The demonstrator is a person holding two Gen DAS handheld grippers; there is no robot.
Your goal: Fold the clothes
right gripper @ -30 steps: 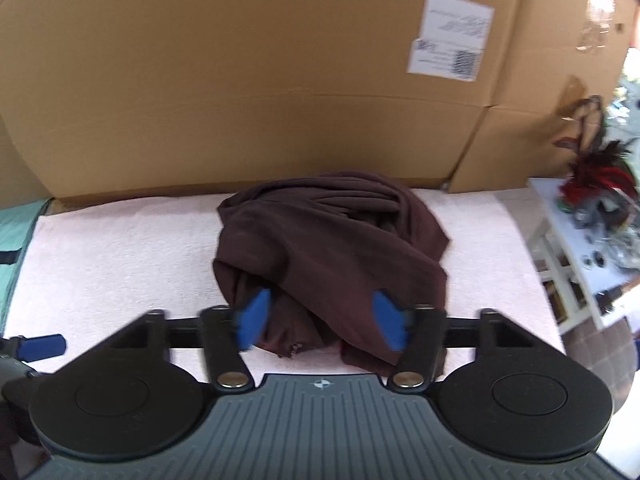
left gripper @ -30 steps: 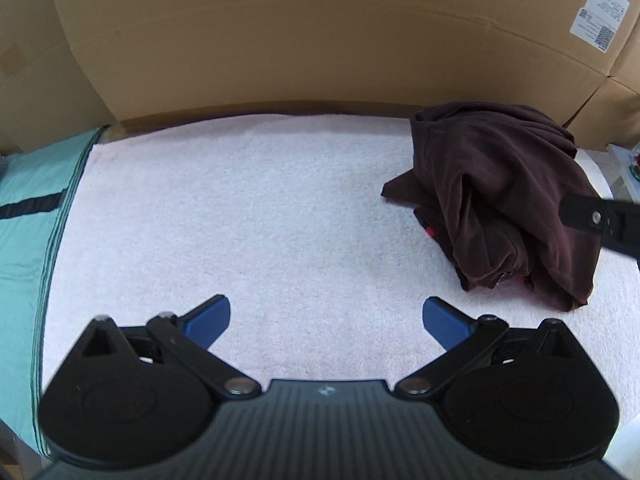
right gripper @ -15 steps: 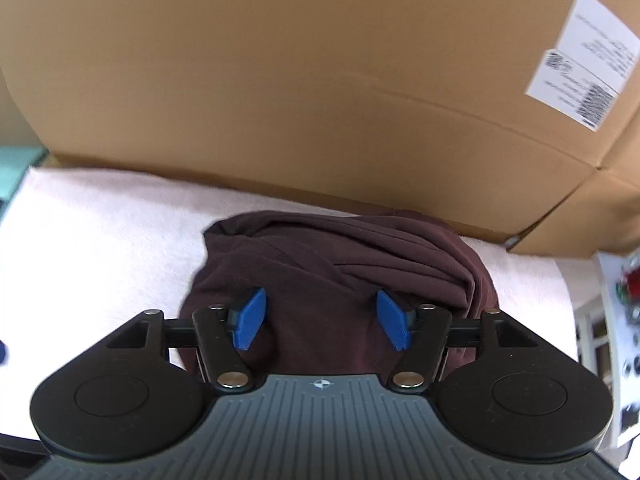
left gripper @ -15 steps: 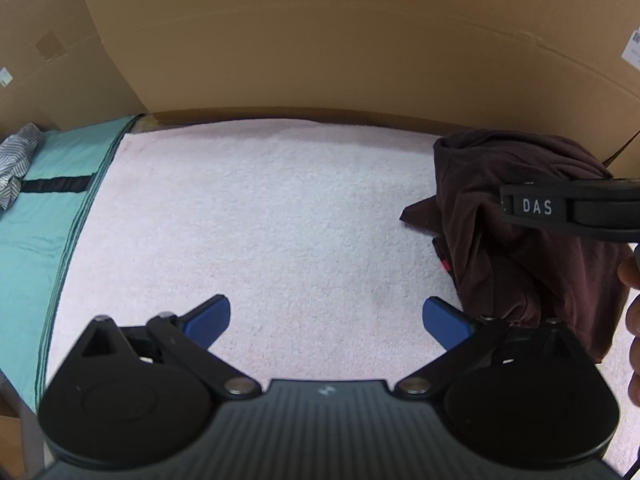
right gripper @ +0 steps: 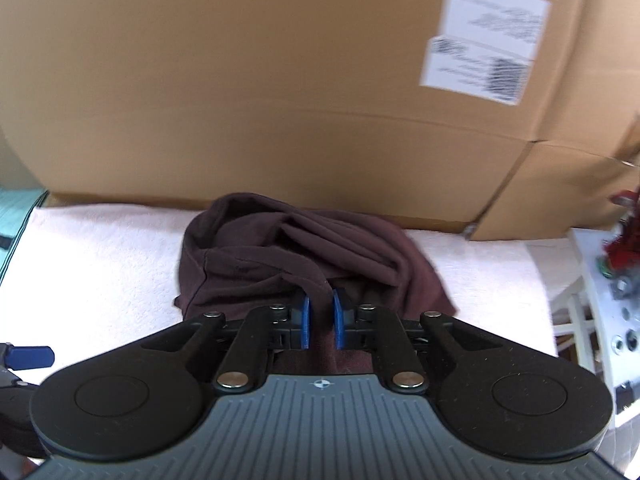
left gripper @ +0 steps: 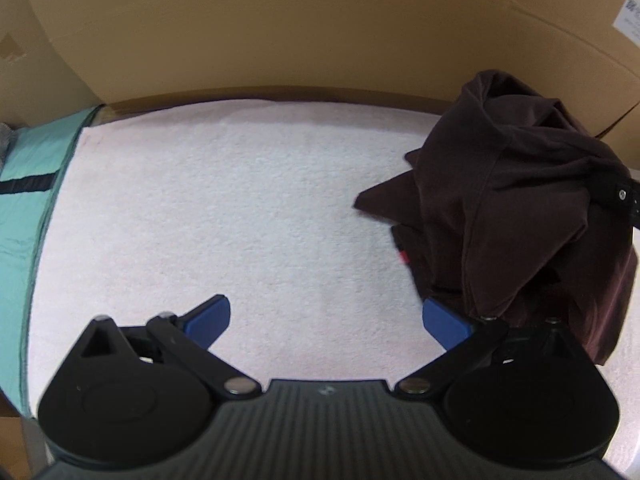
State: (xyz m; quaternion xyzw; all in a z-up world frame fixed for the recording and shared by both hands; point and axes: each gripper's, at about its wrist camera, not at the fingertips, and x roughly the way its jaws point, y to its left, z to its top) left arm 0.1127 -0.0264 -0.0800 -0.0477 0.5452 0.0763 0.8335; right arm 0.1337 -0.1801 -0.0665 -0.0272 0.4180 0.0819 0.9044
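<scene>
Maroon garment [right gripper: 304,256] sits bunched in a heap near the desk's [left gripper: 224,208] far right corner, on the pale towel. A moment ago your right gripper [right gripper: 319,322] hung spread above it; now its jaws have pinched a fold and the cloth peaks upward, ready to be shaken out. Your left gripper [left gripper: 326,318] stays spread wide, holding nothing.

Loads of bare towel [left gripper: 224,216] left of the shirt [left gripper: 500,208], easy to get in there. Boxed in at the back by a cardboard wall [right gripper: 256,92]. Tight on the right, white shelf [right gripper: 600,300] crammed with clutter just past the towel edge.
</scene>
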